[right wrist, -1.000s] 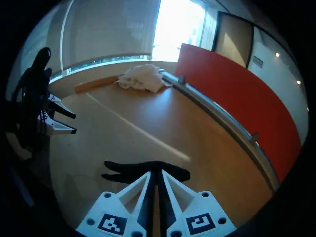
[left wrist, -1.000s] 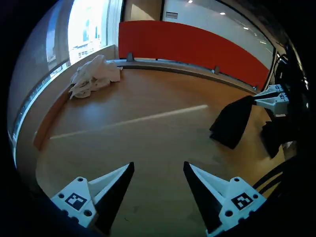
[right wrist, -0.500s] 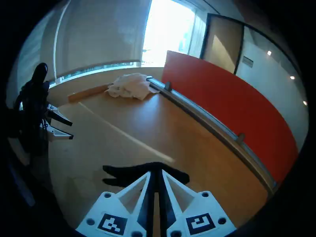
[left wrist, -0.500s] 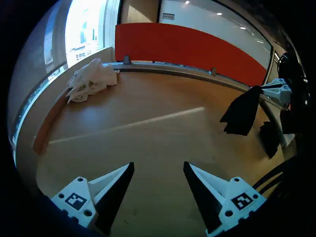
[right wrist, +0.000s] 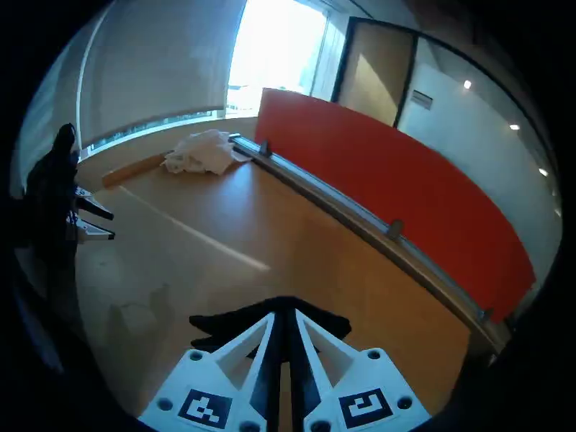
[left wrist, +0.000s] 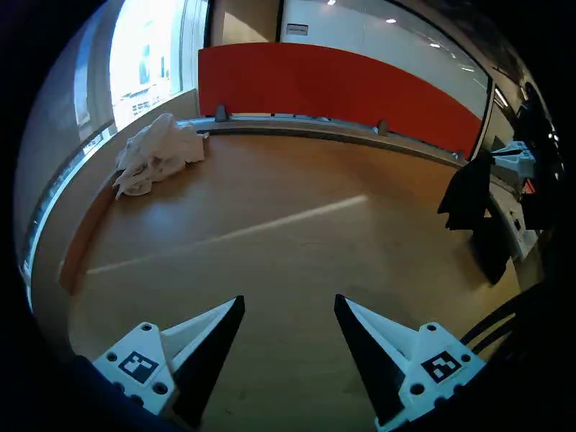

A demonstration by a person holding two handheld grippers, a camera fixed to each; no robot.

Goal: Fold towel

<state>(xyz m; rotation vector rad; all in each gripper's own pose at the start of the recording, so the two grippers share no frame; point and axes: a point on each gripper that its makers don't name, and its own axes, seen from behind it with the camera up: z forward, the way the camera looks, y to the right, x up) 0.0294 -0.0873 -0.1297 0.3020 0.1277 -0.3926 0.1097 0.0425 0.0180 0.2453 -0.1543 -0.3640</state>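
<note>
- Right gripper (right wrist: 286, 317): fingers together, clamped on an edge of the dark towel (right wrist: 216, 325). Cloth spills out on both sides of the tips.
- Left gripper (left wrist: 288, 297): fingers apart, nothing between them. It is held over bare table (left wrist: 288, 216), well apart from the towel.
- Towel position: in the left gripper view it hangs in the air from the right gripper, at the table's right side. I cannot tell whether its lower hem touches the wood.
- Handling, my estimate: it drapes limp in loose folds, so it is soft, light and without stiffness. A single pinch carries it. I expect swinging and bunching when it is moved. It is not fragile, and woven cloth should not slide out of the grip easily.
- Where to hold: I would take a second corner on the same edge as the held one with the left gripper, then pull the edge taut and lay the towel flat. The free corners are lost in the dark folds, so I cannot pick one out yet.
- White cloth heap (left wrist: 155, 151) lies at the far corner by the window; not involved.
</note>
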